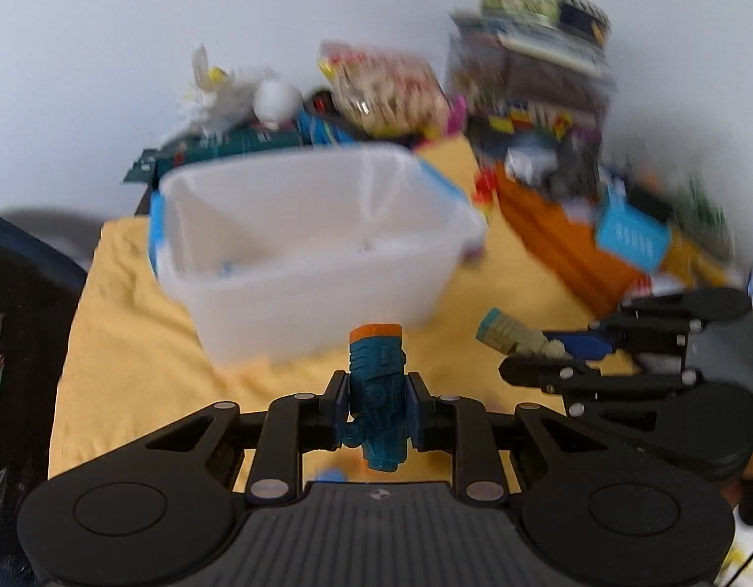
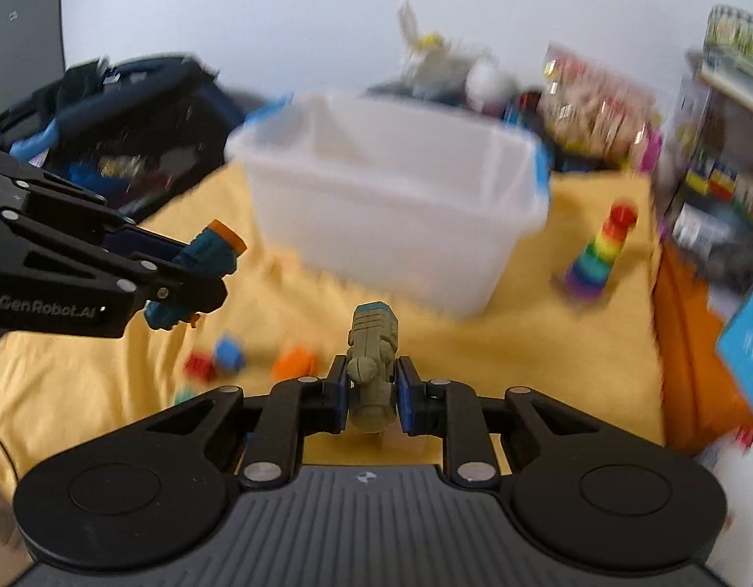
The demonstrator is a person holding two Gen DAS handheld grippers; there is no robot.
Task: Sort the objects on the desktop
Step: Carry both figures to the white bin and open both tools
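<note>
Both toys lifted clear of the yellow table (image 2: pixel 547 342), aimed at the far white bin (image 2: pixel 391 205). Left claw (image 1: pixel 376 416) clamped on teal toy (image 1: pixel 376 391); right claw (image 2: pixel 371 391) clamped on olive toy (image 2: pixel 371 362).

One white bin (image 2: pixel 391 205), two toy figures, one rainbow stacker (image 2: pixel 599 254), three small blocks.

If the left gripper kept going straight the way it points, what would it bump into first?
Most likely the white bin. The left gripper, shut on a teal toy, points at the bin's near wall, with only yellow cloth between. Blur leaves the gap unclear.
</note>
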